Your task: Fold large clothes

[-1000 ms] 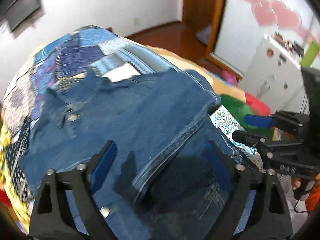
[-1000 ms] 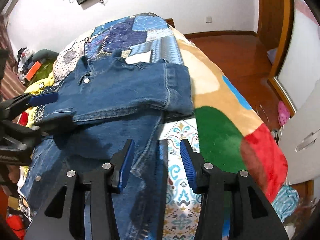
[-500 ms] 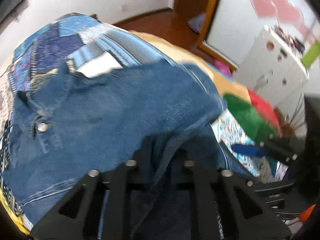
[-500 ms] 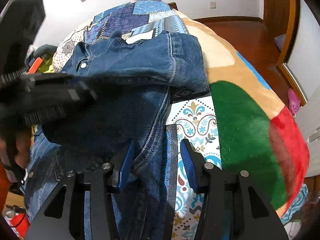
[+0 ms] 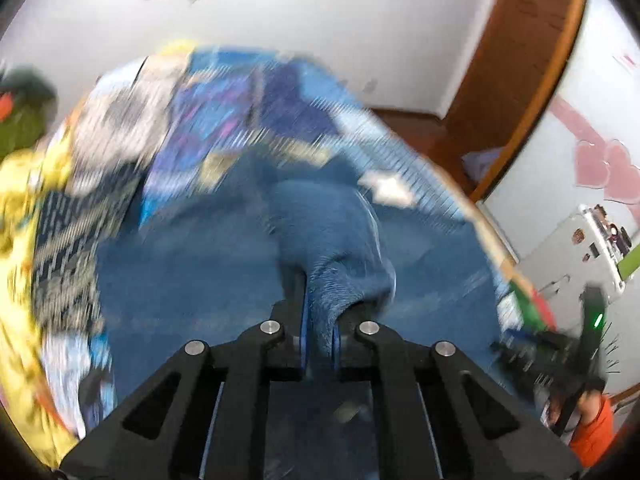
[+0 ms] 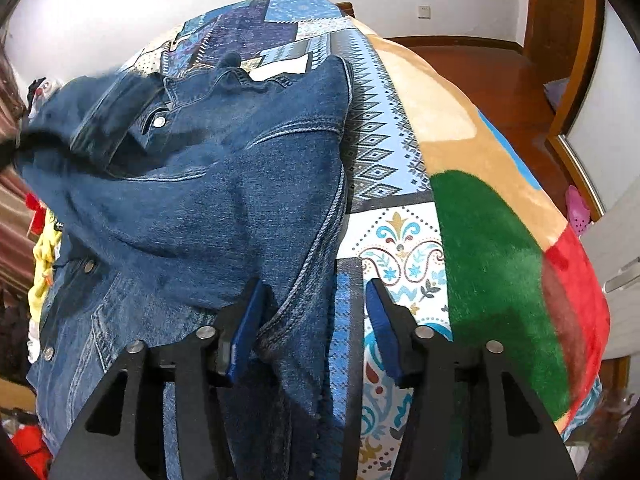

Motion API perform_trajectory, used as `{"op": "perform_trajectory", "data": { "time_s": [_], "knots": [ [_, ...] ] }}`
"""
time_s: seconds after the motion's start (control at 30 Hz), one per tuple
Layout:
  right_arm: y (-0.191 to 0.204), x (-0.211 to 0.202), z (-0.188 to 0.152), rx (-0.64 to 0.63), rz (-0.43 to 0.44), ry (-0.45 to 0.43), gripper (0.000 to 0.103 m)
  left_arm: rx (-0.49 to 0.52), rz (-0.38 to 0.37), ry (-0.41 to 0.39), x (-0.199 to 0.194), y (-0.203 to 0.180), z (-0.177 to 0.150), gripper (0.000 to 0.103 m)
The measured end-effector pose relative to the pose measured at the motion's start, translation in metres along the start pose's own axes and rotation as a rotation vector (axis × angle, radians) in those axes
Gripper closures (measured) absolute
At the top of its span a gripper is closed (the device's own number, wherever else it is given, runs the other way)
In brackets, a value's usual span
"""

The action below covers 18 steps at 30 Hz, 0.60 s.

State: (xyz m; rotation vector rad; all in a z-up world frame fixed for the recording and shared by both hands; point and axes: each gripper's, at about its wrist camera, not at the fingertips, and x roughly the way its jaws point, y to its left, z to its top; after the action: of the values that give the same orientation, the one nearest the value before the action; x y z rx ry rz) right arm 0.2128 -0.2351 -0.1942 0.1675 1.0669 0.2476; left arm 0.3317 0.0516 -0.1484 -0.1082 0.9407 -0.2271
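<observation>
Denim jacket (image 6: 224, 184) mid-fold; left gripper (image 5: 320, 340) pinches a fold, seemingly lifting it; right gripper (image 6: 308, 320), released, must clamp the hem next.

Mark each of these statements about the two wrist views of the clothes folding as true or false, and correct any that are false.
1. The left gripper is shut on a bunch of the denim jacket. True.
2. The right gripper is clamped tight on the jacket. False: its jaws stand open, with the jacket's edge between them.
3. The jacket lies on a patterned quilt. True.
4. The jacket is red. False: it is blue denim; the red is a patch on the fleece blanket to the right.
5. A metal snap button shows near the jacket's collar. True.
</observation>
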Motion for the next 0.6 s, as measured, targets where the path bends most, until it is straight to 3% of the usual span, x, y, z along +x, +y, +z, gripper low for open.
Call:
{"op": "perform_trajectory", "data": {
  "time_s": [0.1,0.17,0.23,0.37,0.6],
  "knots": [
    [0.007,0.001,0.000,-0.031,-0.036,0.009,0.051,-0.055,0.068,0.107,0.018,0.038,-0.046,0.084],
    [0.010,0.002,0.000,-0.044,-0.054,0.011,0.051,-0.098,0.074,0.137,0.025,0.056,-0.070,0.057],
    [0.010,0.002,0.000,-0.048,-0.066,0.015,0.051,-0.167,0.075,0.125,0.026,0.073,-0.087,0.042],
    [0.012,0.002,0.001,-0.043,-0.089,0.026,0.051,-0.223,0.074,0.091,0.019,0.081,-0.095,0.035],
    [0.015,0.002,0.001,-0.023,-0.119,0.035,0.050,0.001,0.186,0.061,0.017,0.043,-0.067,0.033]
  ]
}}
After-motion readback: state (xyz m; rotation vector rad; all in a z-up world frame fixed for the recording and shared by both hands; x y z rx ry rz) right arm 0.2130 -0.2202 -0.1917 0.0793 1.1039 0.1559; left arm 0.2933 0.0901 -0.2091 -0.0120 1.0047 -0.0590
